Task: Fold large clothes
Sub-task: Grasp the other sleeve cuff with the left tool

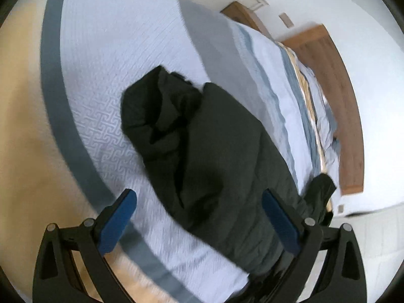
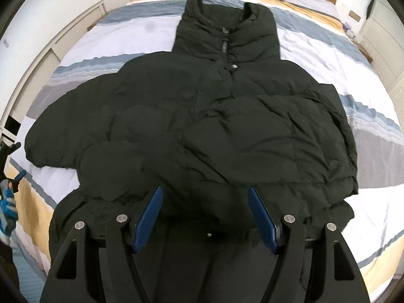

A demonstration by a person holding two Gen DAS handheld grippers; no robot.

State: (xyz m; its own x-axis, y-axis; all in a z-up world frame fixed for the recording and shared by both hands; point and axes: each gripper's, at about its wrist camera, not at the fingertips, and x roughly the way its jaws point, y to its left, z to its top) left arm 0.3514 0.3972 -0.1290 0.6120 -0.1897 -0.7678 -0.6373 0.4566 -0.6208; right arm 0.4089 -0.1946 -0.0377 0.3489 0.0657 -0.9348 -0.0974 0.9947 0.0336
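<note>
A black puffer jacket lies front-up on the bed, collar at the far end and zip closed. Its right-hand sleeve is laid across the chest, while the left-hand sleeve spreads outward. My right gripper hovers open over the jacket's near hem with nothing between its pads. In the blurred left wrist view, my left gripper is wide open above the jacket's sleeve end, near the bed's side. The left gripper also shows at the left edge of the right wrist view, held by a gloved hand.
The bed has a striped blue, white and yellow cover, and a pale patterned quilt shows in the left wrist view. A wooden headboard stands at the far end. Wooden floor runs beside the bed. White cabinets line the left wall.
</note>
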